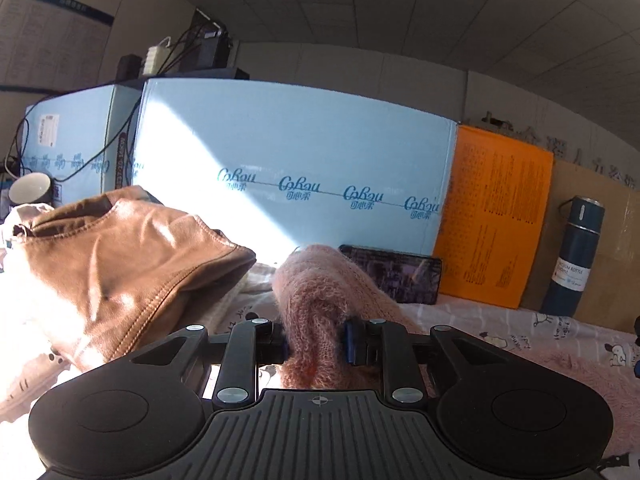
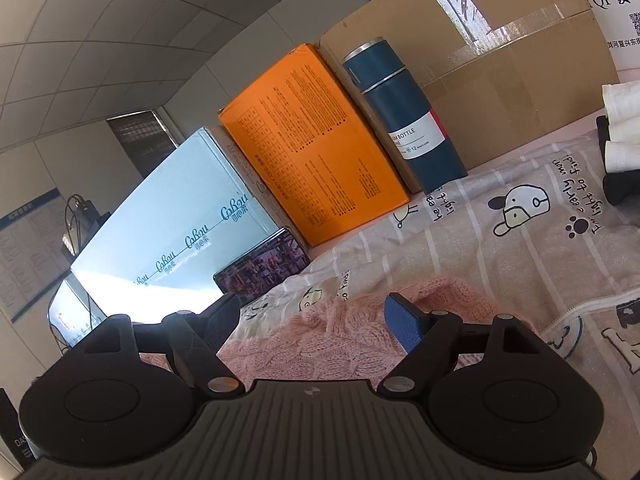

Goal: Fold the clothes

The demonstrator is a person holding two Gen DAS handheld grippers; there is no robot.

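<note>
A fluffy pink knitted sweater (image 1: 316, 292) is bunched and lifted between the blue pads of my left gripper (image 1: 314, 344), which is shut on a fold of it. In the right wrist view the same pink sweater (image 2: 320, 344) lies flat on the cartoon-print sheet (image 2: 520, 240). My right gripper (image 2: 316, 320) hovers just over it, open, with its pads wide apart and not pressing the knit. A brown leather-look garment (image 1: 120, 256) lies in a heap to the left of the left gripper.
Along the back stand a light blue carton (image 1: 296, 168), an orange box (image 2: 312, 140), a dark blue bottle (image 2: 404, 116) and a brown cardboard box (image 2: 500, 60). A phone (image 1: 396, 276) leans against the blue carton. A white mug (image 1: 30, 188) sits far left; folded white cloth (image 2: 624, 120) lies far right.
</note>
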